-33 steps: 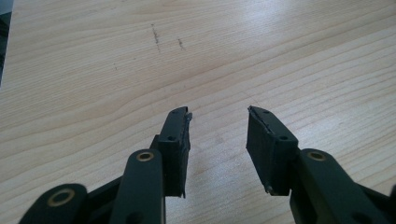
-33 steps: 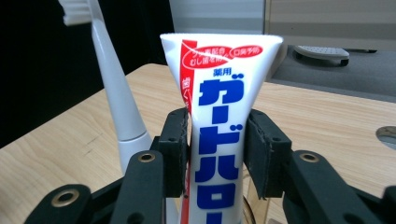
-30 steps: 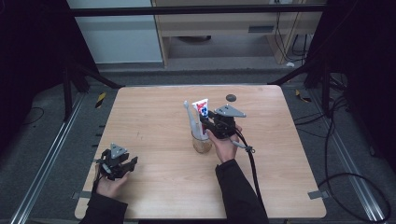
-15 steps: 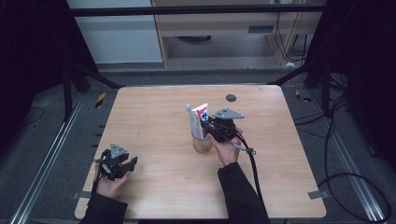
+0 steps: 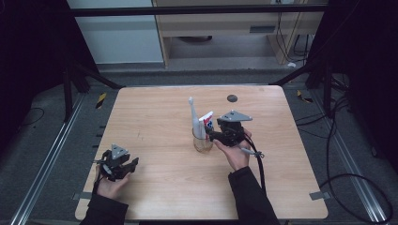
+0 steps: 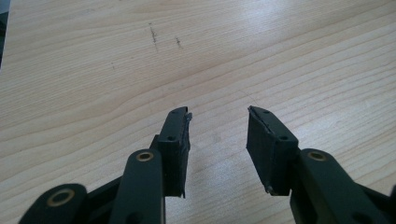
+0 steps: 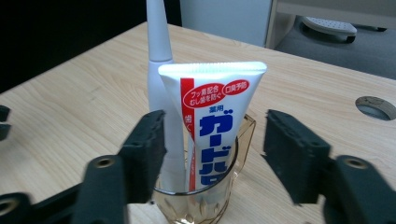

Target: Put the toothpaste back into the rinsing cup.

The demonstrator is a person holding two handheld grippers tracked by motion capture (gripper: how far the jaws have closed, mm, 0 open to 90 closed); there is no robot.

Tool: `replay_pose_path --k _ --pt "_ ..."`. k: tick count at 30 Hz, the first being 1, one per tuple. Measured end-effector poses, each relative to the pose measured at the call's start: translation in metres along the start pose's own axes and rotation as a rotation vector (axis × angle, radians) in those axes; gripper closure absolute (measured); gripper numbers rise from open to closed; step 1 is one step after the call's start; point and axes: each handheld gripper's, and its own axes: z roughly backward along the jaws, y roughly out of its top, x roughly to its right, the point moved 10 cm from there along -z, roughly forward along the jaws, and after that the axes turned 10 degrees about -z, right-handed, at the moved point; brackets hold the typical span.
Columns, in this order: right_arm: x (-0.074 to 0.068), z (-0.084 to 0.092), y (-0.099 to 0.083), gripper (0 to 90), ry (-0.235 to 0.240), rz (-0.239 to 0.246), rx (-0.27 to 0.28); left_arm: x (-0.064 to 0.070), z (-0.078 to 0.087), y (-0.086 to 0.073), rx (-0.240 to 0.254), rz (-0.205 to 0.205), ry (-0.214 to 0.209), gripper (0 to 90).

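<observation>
A clear glass cup [image 5: 202, 142] [image 7: 205, 196] stands mid-table. In it stand a white toothbrush handle [image 5: 195, 117] [image 7: 161, 70] and a white toothpaste tube [image 5: 206, 121] [image 7: 215, 121] with red and blue print. My right gripper [image 5: 213, 136] [image 7: 212, 154] sits just right of the cup. Its jaws have just been opening and now stand apart on either side of the tube without touching it. My left gripper [image 5: 123, 169] [image 6: 217, 140] rests low at the table's front left, open over bare wood with nothing between its fingers.
The wooden table [image 5: 155, 117] has a round cable hole [image 5: 231, 98] [image 7: 375, 107] at the back right. Metal frame rails and cables run along the floor on both sides. A shelf unit stands behind the table.
My right gripper lowered the toothpaste tube into the cup and its jaws came apart off the tube. The left gripper has not moved.
</observation>
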Motion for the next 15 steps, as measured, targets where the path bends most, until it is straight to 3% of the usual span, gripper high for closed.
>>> replay_pose_path --k 6,11,15 --pt "0.009 0.022 -0.003 21.9 0.033 -0.048 -0.02 0.0 -0.001 -0.001 -0.007 0.005 -0.005 58.0" --pt "0.022 0.037 -0.021 17.3 0.003 -0.001 -0.079 0.0 -0.001 -0.003 -0.015 0.006 -0.008 56.8" --pt "0.039 0.05 -0.041 15.9 -0.017 0.001 -0.116 0.0 -0.004 -0.005 -0.028 0.009 -0.015 55.2"
